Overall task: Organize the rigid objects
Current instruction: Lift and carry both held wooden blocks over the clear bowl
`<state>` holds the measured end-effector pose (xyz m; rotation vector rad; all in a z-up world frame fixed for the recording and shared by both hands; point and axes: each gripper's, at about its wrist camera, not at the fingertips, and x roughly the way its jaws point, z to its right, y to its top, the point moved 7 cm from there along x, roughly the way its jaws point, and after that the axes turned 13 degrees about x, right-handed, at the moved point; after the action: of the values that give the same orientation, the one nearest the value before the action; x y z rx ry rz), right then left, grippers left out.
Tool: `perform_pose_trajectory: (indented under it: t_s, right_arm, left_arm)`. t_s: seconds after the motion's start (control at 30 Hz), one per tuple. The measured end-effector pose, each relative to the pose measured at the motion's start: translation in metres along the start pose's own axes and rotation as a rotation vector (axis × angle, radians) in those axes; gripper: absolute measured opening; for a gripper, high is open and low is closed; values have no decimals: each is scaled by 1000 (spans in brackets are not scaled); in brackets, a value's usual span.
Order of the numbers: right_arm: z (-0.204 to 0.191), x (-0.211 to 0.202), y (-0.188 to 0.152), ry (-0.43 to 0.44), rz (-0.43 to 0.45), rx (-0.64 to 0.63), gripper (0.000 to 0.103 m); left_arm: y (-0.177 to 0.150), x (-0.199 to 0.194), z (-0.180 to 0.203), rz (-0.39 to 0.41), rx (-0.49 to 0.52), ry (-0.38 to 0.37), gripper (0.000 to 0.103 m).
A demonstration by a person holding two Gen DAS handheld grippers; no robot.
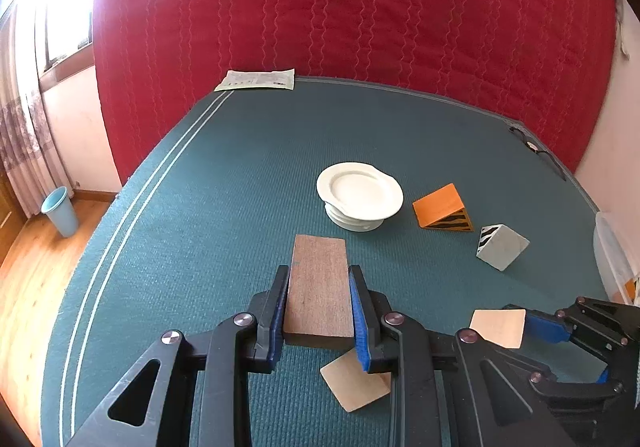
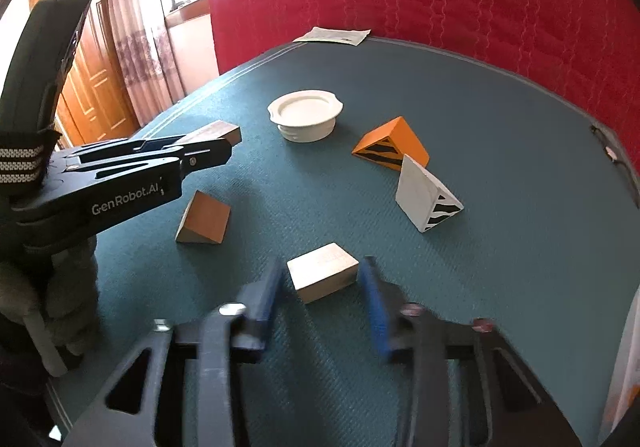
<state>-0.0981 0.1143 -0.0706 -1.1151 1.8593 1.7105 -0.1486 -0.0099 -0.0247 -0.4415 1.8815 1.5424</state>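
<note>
My left gripper [image 1: 318, 273] is shut on a long dark brown wooden block [image 1: 318, 287], its blue pads pressed on both long sides; the right wrist view shows this gripper [image 2: 226, 147] and block [image 2: 218, 131] at the left. A plain wooden wedge [image 1: 354, 379] lies just under and behind the left fingers. My right gripper [image 2: 322, 275] is shut on a pale wooden block [image 2: 322, 275] that sits low on the teal table cover [image 2: 500, 247]; its fingers look blurred. An orange striped wedge [image 2: 394, 143] and a white striped wedge [image 2: 424, 195] lie further right.
A stack of white plates [image 1: 360, 195] stands mid-table beyond the dark block. A paper sheet [image 1: 258, 80] lies at the far edge against a red quilt [image 1: 360, 7]. A cable [image 1: 536, 149] and a clear container [image 1: 612, 259] sit at the right edge. A blue bin [image 1: 60, 211] stands on the floor.
</note>
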Motion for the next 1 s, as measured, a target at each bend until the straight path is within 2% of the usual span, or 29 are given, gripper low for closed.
perform_pose_trajectory:
  t_s: [0.43,0.8,1.0]
  right_arm:
    - [8,-25,-17,49,14,57,35]
    - [24,-53,-25,55,51,113,35]
    - [50,-74,-23,24,94,161,35]
  left_arm:
    - [0,-11,-1,33,-2,62,29]
    - [-1,-21,6,34,-12,62,29]
    - [5,-30,24,54,18,53,29]
